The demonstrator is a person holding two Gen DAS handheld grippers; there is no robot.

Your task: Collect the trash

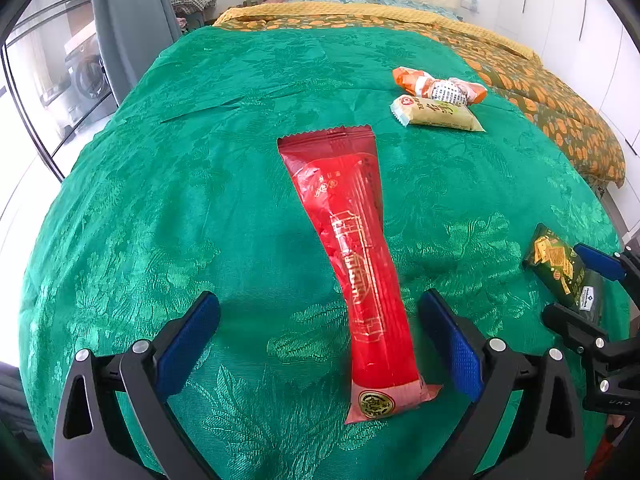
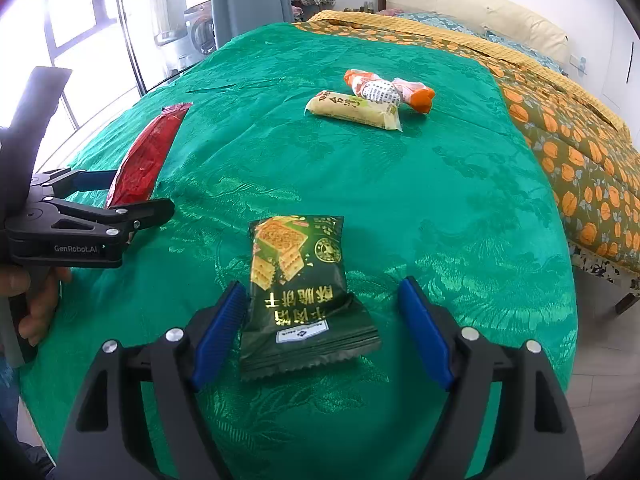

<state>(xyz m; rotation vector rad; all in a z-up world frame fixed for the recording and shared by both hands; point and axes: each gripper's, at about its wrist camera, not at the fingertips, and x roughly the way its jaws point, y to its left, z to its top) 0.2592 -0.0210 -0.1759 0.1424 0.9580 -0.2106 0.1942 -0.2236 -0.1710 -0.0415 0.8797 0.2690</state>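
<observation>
Red wrapper (image 1: 356,264) between open gripper (image 1: 320,344)

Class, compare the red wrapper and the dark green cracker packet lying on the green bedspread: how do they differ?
1. The red wrapper is long and narrow; the dark green cracker packet is short and broad.
2. The red wrapper is plain red with gold line print; the green packet shows pictures of crackers.
3. The red wrapper lies between the left gripper's open jaws, the green packet between the right gripper's.

Both lie flat, ungripped, on the bedspread.
</observation>
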